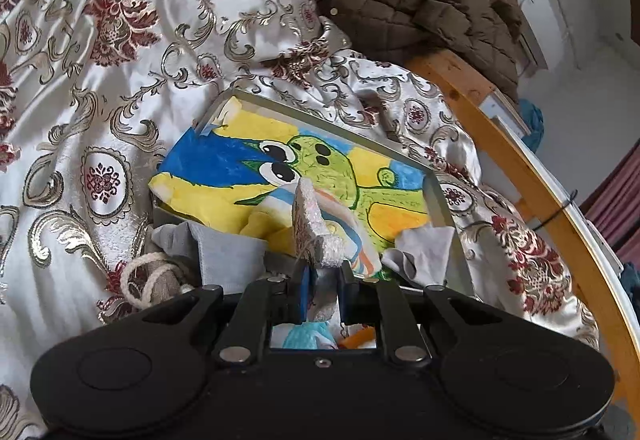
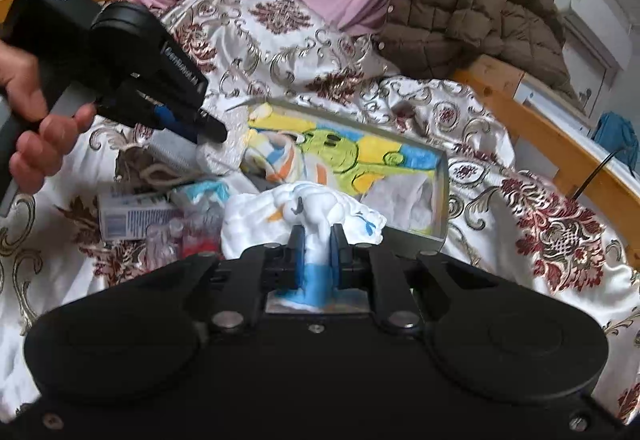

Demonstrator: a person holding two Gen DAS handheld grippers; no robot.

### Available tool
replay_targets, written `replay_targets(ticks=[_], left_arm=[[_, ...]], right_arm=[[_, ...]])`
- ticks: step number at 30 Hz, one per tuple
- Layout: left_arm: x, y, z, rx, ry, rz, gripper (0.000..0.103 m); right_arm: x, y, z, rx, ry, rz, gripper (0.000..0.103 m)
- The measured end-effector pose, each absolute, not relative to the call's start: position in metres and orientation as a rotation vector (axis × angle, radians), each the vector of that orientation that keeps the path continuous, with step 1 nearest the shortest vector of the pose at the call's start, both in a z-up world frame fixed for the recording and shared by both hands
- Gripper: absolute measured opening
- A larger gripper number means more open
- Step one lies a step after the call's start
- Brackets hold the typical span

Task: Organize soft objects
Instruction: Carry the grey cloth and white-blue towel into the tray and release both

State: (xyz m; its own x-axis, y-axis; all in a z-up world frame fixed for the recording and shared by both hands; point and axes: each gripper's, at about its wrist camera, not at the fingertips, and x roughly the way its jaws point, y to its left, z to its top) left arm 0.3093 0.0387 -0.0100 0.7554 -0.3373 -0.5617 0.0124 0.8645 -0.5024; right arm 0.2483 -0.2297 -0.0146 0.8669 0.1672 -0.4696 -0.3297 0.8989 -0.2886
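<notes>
Ahead of both grippers: shallow grey metal tray [image 2: 440, 176], already holding a yellow-blue-green cartoon cloth [image 1: 224, 164]. Left gripper [image 1: 322, 280] clamped on a white foam strip [image 1: 306, 220]; right gripper [image 2: 318, 244] pinching a white printed cloth [image 2: 312, 206]. Left of it, loose clutter unsorted, too blurred to identify.

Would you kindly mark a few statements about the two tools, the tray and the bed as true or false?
1. The right tool is shut on a white cloth. True.
2. The left tool is wide open and empty. False: it grips a pale, sparkly soft piece.
3. The grey tray holds a green cartoon-print cloth. True.
4. The brown quilted jacket lies inside the tray. False: it lies at the bed's far corner, beyond the tray.
</notes>
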Motion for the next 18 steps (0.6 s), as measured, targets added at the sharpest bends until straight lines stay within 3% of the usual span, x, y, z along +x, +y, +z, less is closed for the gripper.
replay_targets(ticks=[9, 18], left_arm=[[0.268, 0.048, 0.013, -0.490, 0.704, -0.209, 0.014], [0.267, 0.049, 0.041, -0.412, 0.521, -0.213, 0.014]], right_arm=[[0.242, -0.241, -0.002, -0.328, 0.385, 0.251, 0.007], [0.264, -0.240, 0.020, -0.280, 0.283, 0.231, 0.007]])
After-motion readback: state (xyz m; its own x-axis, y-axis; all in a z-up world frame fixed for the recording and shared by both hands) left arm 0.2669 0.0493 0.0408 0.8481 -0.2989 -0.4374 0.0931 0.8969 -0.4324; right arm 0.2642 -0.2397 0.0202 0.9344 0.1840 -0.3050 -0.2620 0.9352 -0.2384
